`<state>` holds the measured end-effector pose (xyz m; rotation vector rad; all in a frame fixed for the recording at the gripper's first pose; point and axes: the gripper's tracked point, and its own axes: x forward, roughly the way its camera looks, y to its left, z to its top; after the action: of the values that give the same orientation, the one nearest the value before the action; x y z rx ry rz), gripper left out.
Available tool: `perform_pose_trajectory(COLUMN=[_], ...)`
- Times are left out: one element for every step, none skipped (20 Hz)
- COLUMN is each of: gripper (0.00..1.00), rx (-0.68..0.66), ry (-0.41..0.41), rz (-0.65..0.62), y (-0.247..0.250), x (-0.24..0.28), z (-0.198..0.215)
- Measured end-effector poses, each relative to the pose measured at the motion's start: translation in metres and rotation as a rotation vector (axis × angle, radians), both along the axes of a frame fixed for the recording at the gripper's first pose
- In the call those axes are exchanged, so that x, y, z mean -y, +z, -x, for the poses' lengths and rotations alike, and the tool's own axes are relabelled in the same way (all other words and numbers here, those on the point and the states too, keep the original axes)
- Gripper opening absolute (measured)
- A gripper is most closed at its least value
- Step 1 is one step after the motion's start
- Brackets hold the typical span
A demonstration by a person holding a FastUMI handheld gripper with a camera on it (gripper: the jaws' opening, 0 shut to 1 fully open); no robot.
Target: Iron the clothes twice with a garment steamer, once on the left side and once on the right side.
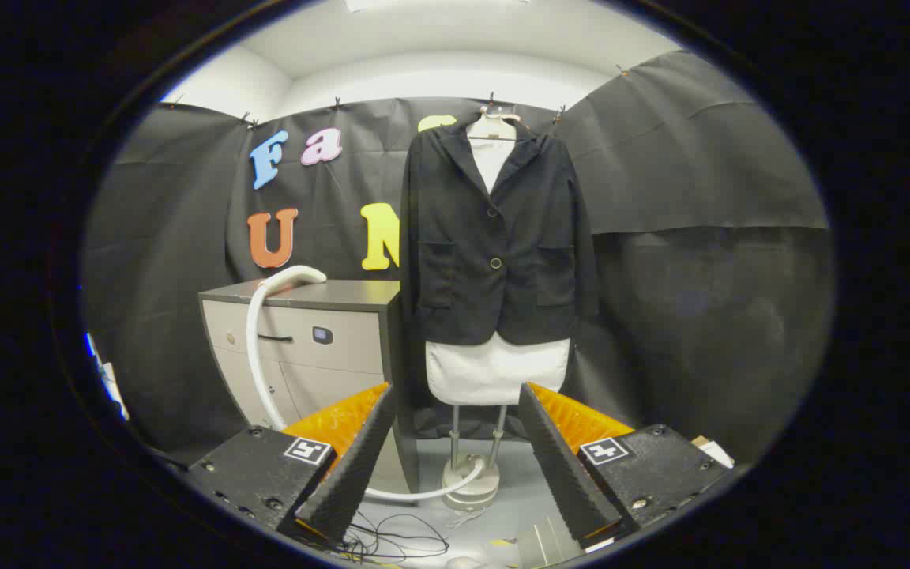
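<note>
A black jacket [494, 237] is hung over a white form [497, 367] at 12 o'clock, well beyond the fingers. A cabinet [309, 348] is seen at 10 o'clock, just beside the jacket. A white hose [259, 348] is draped from the cabinet top down to the steamer base [471, 482], set on the floor beneath the form. The gripper [455, 395] is held apart, nothing between its fingers.
</note>
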<state>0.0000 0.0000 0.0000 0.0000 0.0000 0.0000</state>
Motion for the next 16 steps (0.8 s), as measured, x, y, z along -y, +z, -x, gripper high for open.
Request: perform_pose_trajectory(gripper=[1.0,1.0,0.99,0.99,1.0,1.0,1.0,1.0,0.99,0.99,0.99,0.99,1.0,1.0,1.0,0.99], rx=[0.002,0.001,0.004,0.006,0.0,-0.003,-0.002,-0.005,-0.004,-0.004,-0.001,0.004,0.011,0.013,0.013,0.014], ry=[-0.004,-0.006,-0.008,-0.01,-0.014,-0.017,-0.022,-0.025,-0.026,-0.025,-0.023,-0.016,-0.003,0.005,0.02,0.042], rz=[0.002,0.002,0.0,-0.004,-0.008,-0.013,-0.017,-0.019,-0.019,-0.014,-0.008,-0.006,-0.009,-0.015,-0.022,-0.033], y=[-0.001,0.001,0.001,0.002,0.001,0.002,0.005,0.005,0.007,0.012,0.018,0.026,0.036,0.046,0.056,0.068], x=[-0.001,-0.004,-0.006,-0.008,-0.008,-0.01,-0.013,-0.015,-0.018,-0.023,-0.029,-0.036,-0.044,-0.053,-0.063,-0.074], z=[-0.003,-0.004,-0.005,-0.006,-0.008,-0.008,-0.011,-0.013,-0.014,-0.016,-0.019,-0.022,-0.027,-0.033,-0.04,-0.046])
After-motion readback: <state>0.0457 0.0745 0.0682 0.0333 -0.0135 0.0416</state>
